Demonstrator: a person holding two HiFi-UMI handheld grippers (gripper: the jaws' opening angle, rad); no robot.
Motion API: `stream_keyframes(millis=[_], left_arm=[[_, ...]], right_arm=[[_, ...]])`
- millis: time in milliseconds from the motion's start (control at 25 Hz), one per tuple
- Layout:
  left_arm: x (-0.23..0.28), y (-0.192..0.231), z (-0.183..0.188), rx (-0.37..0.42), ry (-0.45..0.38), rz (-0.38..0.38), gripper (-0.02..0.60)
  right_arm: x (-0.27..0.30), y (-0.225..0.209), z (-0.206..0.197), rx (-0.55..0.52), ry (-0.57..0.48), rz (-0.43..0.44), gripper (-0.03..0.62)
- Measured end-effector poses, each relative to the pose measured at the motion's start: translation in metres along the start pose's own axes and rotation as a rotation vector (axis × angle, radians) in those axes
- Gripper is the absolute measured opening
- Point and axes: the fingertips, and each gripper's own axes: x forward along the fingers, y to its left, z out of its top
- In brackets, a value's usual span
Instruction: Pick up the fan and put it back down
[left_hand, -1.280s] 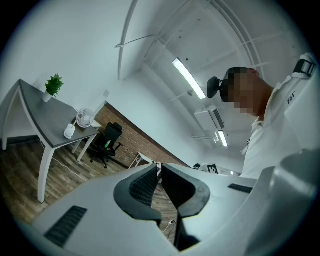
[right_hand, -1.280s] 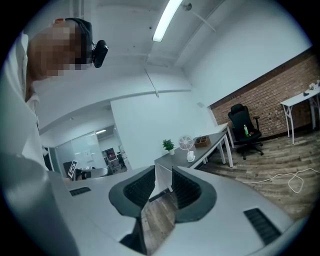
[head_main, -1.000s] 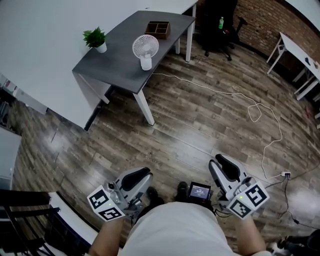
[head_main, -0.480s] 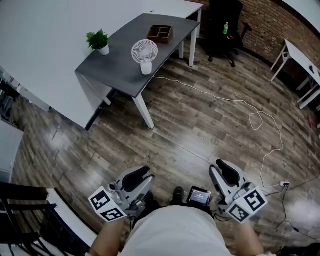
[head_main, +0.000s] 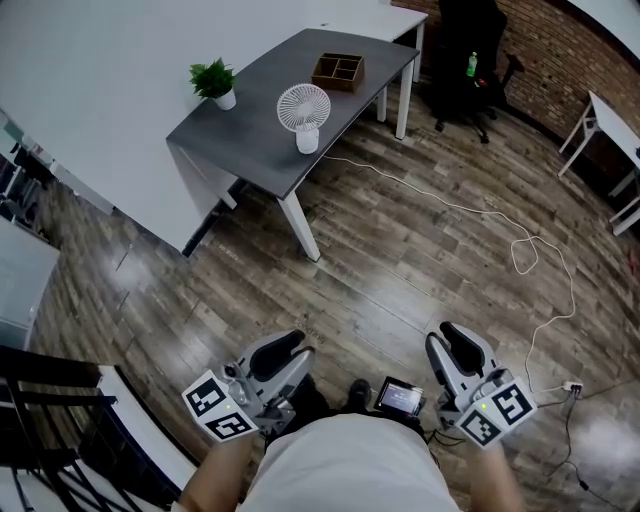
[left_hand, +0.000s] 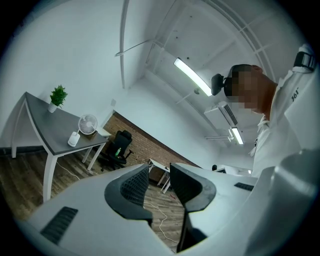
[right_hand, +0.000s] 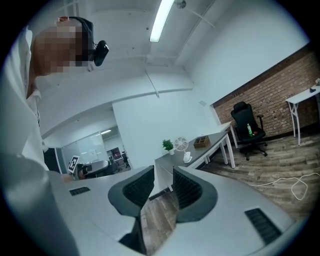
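Observation:
A small white fan (head_main: 303, 112) stands upright on the dark grey desk (head_main: 250, 140), far ahead of me across the wooden floor. It also shows small in the left gripper view as the fan (left_hand: 88, 124) and in the right gripper view as the fan (right_hand: 181, 144). My left gripper (head_main: 288, 350) is held low by my waist, pointing roughly level, its jaws apart with nothing between them. My right gripper (head_main: 452, 340) is beside it, also open and empty. Both are far from the fan. The left gripper (left_hand: 159, 175) and right gripper (right_hand: 162, 186) each show a clear gap.
On the desk are a potted plant (head_main: 213, 82) and a wooden compartment box (head_main: 337, 70). A white cable (head_main: 450, 205) trails from the desk across the floor. A black office chair (head_main: 470, 40) stands at the back, a white table (head_main: 610, 120) at the right, and a dark frame (head_main: 40, 420) at the lower left.
In the head view the desk and fan have slid to the right and slightly down. Both grippers stay low by my waist and hold nothing.

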Motion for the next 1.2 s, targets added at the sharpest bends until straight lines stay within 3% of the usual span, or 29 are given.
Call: stream_keyframes(millis=[480,960,1200], left_arm=[[0.004,0.049,0.017,-0.003,-0.001,0.029,0.126],[0.054,0.184,0.099,0.011,0.029,-0.068,0.126],[0.068,0.252,0.147,0.002,0.047,-0.078,0.126]], right_arm=[[0.053,-0.008,-0.002,0.009,0.031,0.019,0.100],[0.198,-0.038,0.039,-0.002,0.023,-0.035,0.100],[0.280,-0.046,0.063,-0.002,0.035,-0.043,0.100]])
